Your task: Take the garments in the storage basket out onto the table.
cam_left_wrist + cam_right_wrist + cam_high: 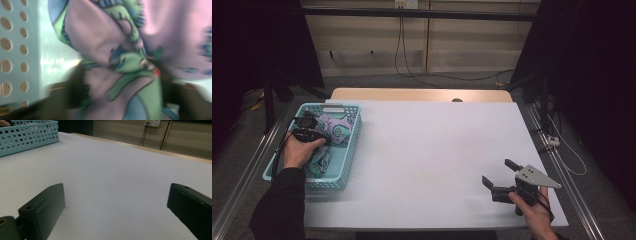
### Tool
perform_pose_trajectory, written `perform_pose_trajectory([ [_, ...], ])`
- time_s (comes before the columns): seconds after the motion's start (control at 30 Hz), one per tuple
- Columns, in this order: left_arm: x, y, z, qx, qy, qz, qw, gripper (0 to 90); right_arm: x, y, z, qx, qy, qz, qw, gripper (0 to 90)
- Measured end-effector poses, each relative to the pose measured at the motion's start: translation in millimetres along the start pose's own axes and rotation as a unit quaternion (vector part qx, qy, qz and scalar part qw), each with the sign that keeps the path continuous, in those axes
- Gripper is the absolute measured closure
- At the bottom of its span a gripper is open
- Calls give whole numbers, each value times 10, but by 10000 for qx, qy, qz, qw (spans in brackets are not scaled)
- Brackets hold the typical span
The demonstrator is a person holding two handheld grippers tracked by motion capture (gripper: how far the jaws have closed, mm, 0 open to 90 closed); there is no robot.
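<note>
**Patterned cloth may snag in the basket**

Patterned cloth lies in the turquoise basket. High view: the left gripper dips into it; the right gripper hovers wide over the table. Left gripper view: a fold bunches between the jaws – whether they pinch it I cannot tell – so a loose bite could slip, or drag the basket.

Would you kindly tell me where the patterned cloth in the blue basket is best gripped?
Grip the raised fold at the middle of the patterned cloth, coming straight down from above. The basket walls block any sideways approach, and a bunched ridge gives the left tongs something to pinch.
</note>
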State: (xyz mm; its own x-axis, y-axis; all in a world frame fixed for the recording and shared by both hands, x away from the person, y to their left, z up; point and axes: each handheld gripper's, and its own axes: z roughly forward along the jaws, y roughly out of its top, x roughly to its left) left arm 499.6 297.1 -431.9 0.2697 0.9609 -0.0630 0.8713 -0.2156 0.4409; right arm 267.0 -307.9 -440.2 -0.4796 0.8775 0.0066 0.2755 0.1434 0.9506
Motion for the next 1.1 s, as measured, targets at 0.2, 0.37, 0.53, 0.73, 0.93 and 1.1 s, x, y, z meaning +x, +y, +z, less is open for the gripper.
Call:
perform_pose_trajectory([
  [0.2,-55,6,-15,21,-36,39,10000,798,-1,0,-4,-2,-1,9,10000,10],
  [0.37,-52,-3,-94,-183,-13,16,9998,805,-7,-2,1,5,-19,32,10000,10],
  [0.53,-21,-22,-266,-718,-87,0,9974,805,-11,-1,-3,-1,-47,12,10000,10],
  [0.73,53,-106,-428,-1133,-126,-143,9934,806,-17,-3,-1,-3,-56,27,10000,9],
  [0.93,47,-185,-572,-1786,-205,-227,9834,806,-18,-4,2,12,-69,27,10000,9],
  [1.1,20,-240,-665,-2222,-329,-300,9740,806,-16,-4,1,11,-60,38,10000,9],
])
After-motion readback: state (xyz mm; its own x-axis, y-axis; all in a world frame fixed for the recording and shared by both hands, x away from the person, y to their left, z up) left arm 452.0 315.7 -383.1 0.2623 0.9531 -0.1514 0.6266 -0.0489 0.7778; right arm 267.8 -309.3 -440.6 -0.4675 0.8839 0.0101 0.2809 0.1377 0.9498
